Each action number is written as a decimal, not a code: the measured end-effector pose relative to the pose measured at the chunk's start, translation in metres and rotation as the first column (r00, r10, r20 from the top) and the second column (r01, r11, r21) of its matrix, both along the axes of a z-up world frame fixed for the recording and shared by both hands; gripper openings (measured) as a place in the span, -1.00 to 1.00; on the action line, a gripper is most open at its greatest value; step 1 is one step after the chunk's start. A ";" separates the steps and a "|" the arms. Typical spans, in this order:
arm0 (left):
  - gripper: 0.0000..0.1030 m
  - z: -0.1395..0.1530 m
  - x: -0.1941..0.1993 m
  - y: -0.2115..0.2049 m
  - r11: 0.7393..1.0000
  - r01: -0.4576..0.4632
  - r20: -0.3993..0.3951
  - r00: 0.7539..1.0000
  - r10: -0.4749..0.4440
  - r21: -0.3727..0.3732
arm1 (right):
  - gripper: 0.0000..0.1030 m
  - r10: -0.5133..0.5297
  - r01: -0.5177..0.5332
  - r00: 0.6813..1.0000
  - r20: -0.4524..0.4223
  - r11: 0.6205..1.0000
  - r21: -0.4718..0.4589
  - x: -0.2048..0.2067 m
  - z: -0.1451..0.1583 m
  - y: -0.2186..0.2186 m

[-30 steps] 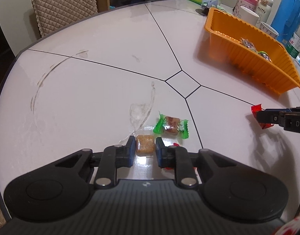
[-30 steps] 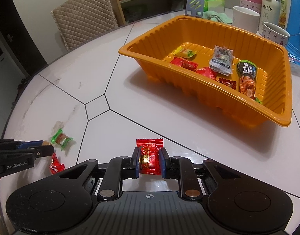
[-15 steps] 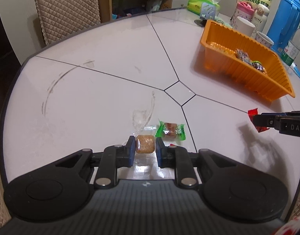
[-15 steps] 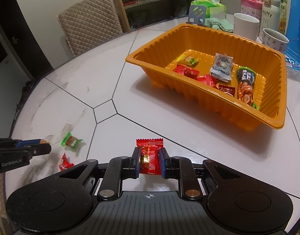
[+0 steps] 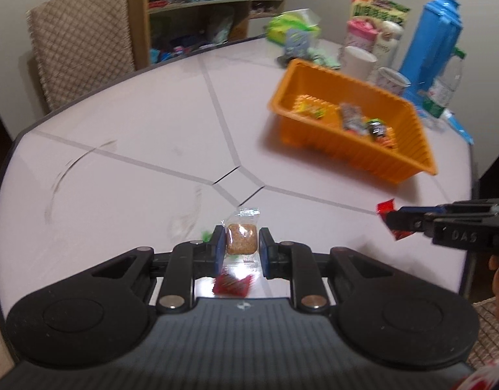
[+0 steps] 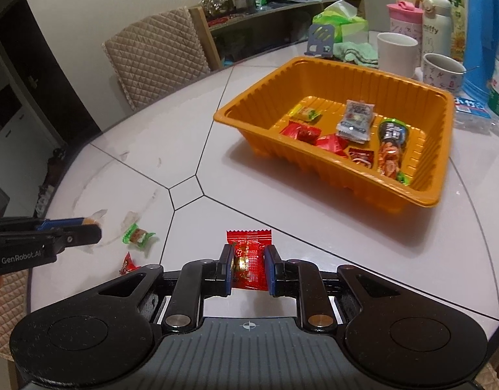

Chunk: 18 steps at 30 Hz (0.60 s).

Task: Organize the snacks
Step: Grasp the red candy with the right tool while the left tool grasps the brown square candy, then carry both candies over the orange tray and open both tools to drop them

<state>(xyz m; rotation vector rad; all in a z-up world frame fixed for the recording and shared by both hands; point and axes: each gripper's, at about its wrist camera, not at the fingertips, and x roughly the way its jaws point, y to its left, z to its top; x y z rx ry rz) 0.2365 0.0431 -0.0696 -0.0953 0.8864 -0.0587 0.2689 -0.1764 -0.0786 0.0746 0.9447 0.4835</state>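
Because each snack is bound for the orange tray point(image 6: 412, 191) at upper right, a red candy point(image 6: 249, 261) is pinched in the right gripper point(image 6: 249, 268) and a clear-wrapped brown biscuit point(image 5: 242, 239) in the left gripper point(image 5: 242, 248), both carried above the table point(image 6: 282, 201); a green-wrapped candy point(image 6: 137, 234) is left lying at lower left.

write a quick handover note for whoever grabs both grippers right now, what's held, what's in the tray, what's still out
Left gripper: shut on a brown snack square in clear wrap, lifted off the table.
Right gripper: shut on a red candy packet, also off the table.
Orange tray: across the table ahead of both grippers, already holding several wrapped snacks.
Done: both pieces picked up, neither dropped in yet.
Left: carry both over the tray and release. Then fetch the green-wrapped candy and the small red-wrapped candy, both loose on the table near the left gripper.
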 end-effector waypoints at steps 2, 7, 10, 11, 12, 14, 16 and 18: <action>-0.63 0.006 0.005 -0.011 1.000 0.029 0.014 0.999 -0.029 -0.006 | -0.61 -0.011 0.011 1.000 0.006 1.000 0.005 -0.001 0.005 -0.007; -0.63 0.017 0.025 -0.038 0.995 0.096 0.046 0.994 -0.095 -0.016 | -0.61 -0.049 0.048 0.998 0.030 0.999 0.016 0.003 0.018 -0.026; -0.63 0.023 0.040 -0.052 0.991 0.131 0.064 0.990 -0.130 -0.015 | -0.61 -0.073 0.072 0.997 0.041 0.997 0.026 0.011 0.024 -0.038; -0.63 0.025 0.047 -0.057 0.990 0.141 0.069 0.988 -0.140 -0.017 | -0.61 -0.080 0.079 0.996 0.047 0.996 0.029 0.014 0.026 -0.042; -0.63 0.026 0.052 -0.061 0.989 0.148 0.073 0.987 -0.147 -0.019 | -0.61 -0.087 0.086 0.995 0.055 0.996 0.031 0.017 0.029 -0.046; -0.63 0.026 0.063 -0.071 0.987 0.162 0.077 0.984 -0.161 -0.016 | -0.61 -0.098 0.096 0.993 0.068 0.995 0.035 0.024 0.033 -0.052; -0.63 0.027 0.074 -0.079 0.985 0.174 0.082 0.981 -0.173 -0.010 | -0.61 -0.109 0.106 0.991 0.081 0.994 0.041 0.033 0.037 -0.060; -0.63 0.027 0.086 -0.087 0.982 0.188 0.087 0.979 -0.187 -0.009 | -0.61 -0.120 0.116 0.989 0.088 0.992 0.046 0.043 0.040 -0.065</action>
